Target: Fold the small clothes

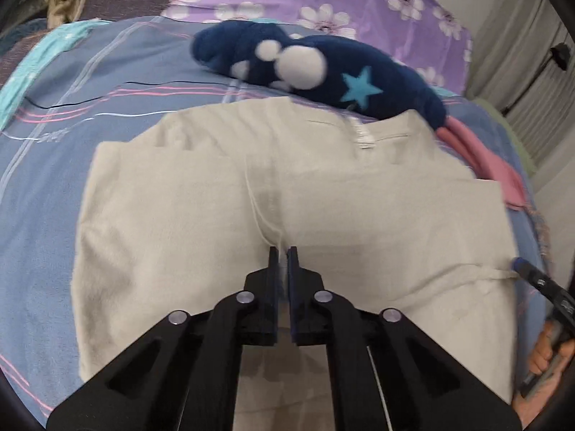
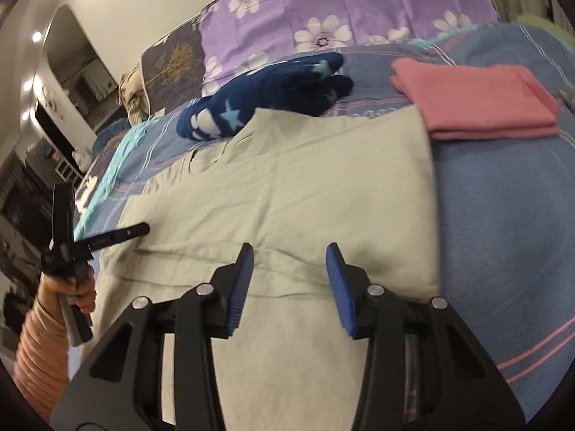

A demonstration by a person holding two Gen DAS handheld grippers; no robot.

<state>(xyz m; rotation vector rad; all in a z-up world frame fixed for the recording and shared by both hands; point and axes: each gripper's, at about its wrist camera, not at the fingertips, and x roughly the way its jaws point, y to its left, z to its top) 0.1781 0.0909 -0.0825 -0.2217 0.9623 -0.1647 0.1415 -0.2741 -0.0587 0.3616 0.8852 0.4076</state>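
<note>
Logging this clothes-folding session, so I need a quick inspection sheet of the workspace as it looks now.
Surface: bed with blue striped sheet.
Job's things: beige garment spread flat; folded pink cloth beside it.
Clutter: navy plush item with white dots and a star.
Grippers: left gripper shut over the garment; right gripper open above its edge.
Cables: thin dark line on the sheet.
Surroundings: purple floral bedding, curtains.
</note>
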